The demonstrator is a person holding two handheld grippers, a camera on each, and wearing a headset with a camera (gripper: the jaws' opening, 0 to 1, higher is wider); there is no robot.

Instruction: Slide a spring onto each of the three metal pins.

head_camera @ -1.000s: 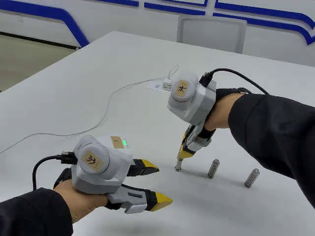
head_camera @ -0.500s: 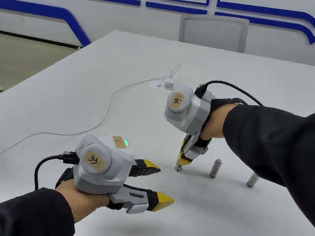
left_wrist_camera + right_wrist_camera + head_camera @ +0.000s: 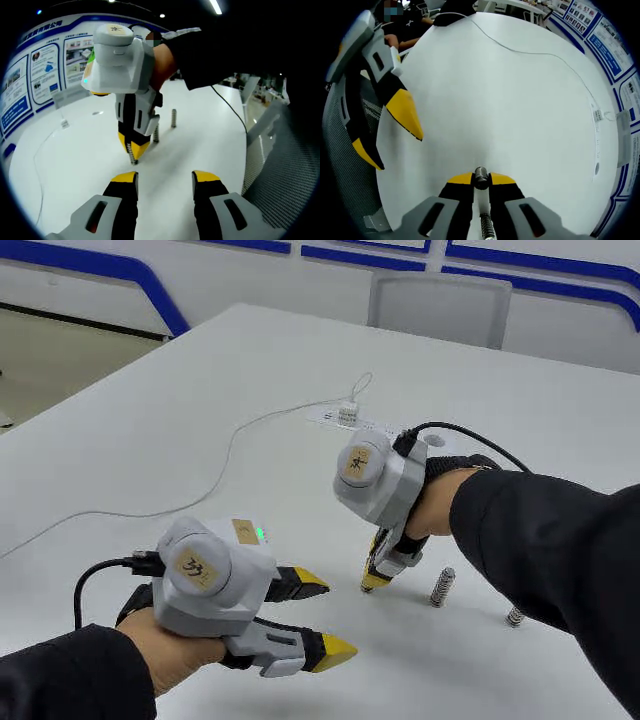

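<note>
**A:** Head view first. The right gripper (image 3: 373, 582) points down at the table (image 3: 150, 420) in mid-frame, its tips clamped on a spring (image 3: 365, 588). To the right of it two more springs (image 3: 441, 587) stand upright, likely on their pins already. The left gripper (image 3: 338, 618), at lower left, has its jaws apart and holds nothing.

**B:** So the last spring is the step in hand. What does the left gripper view give?

**A:** The same spring (image 3: 132, 152) at centre, pinched between the yellow tips, with its lower end at the tabletop. I cannot make out the pin itself.

**B:** And the right gripper view?

**A:** The spring (image 3: 480, 176) sits at bottom centre, squeezed between the tips. The left gripper (image 3: 395, 147) is at upper left, jaws spread.

**B:** Then I'd judge: hold the spring plumb, press straight down, ease the grip only once it is seated, and leave the neighbours untouched.
</note>
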